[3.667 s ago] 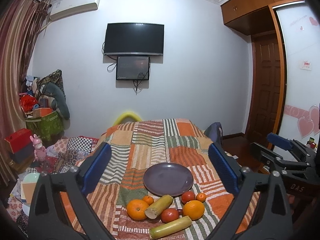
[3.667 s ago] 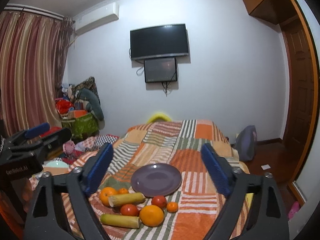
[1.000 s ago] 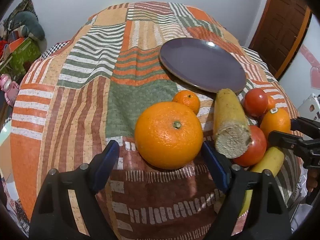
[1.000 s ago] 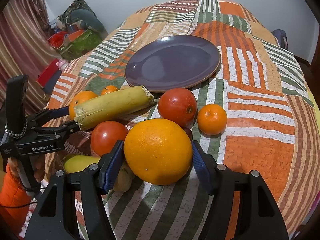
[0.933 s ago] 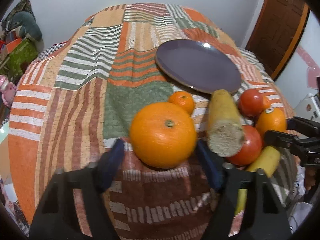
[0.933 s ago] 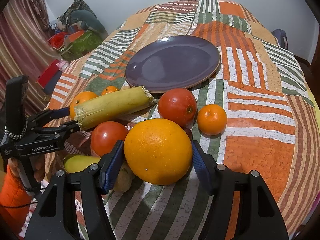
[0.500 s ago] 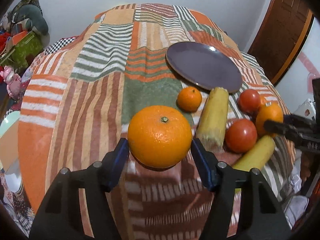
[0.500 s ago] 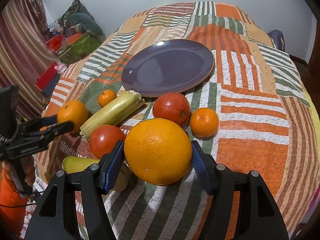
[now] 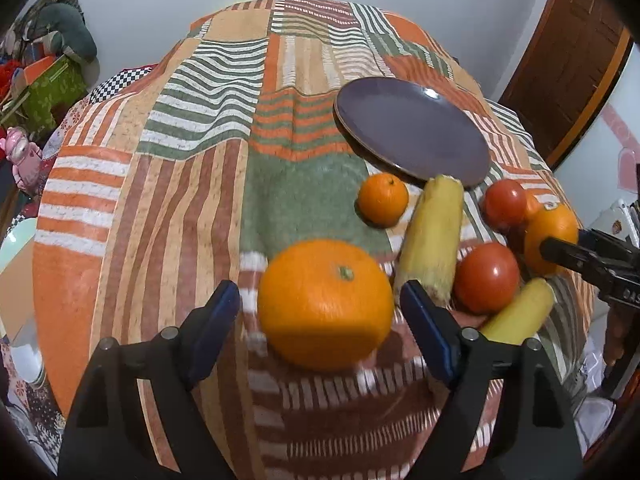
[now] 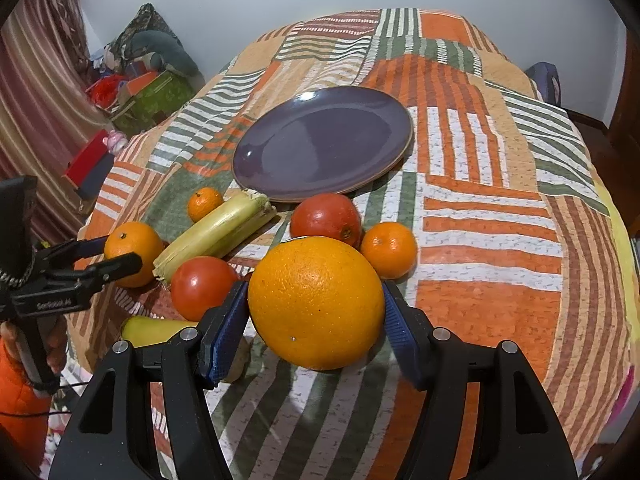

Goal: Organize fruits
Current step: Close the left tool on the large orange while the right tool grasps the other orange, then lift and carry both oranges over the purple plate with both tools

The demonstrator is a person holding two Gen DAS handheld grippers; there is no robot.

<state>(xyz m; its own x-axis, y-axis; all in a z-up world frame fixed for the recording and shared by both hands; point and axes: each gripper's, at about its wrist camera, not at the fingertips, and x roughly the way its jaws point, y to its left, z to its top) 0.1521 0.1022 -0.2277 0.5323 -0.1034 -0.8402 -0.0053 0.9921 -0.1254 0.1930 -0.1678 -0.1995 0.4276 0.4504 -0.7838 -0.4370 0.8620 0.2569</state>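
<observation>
The left gripper (image 9: 320, 312) is opening, its pads now clear of the left orange (image 9: 326, 306) it clamped a moment ago (still between them), while the right gripper (image 10: 314, 322) stays clenched on the right orange (image 10: 316, 302); the plate (image 10: 400, 148) remains bare, so the left grasp probably must be repeated.

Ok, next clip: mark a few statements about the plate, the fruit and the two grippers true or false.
1. The purple plate holds no fruit. True.
2. The right gripper is clamped on a large orange. True.
3. The left gripper presses its pads on the other large orange. False: its jaws are opening, with gaps beside the orange between them.
4. Both tomatoes lie on the plate. False: they lie on the blanket.
</observation>
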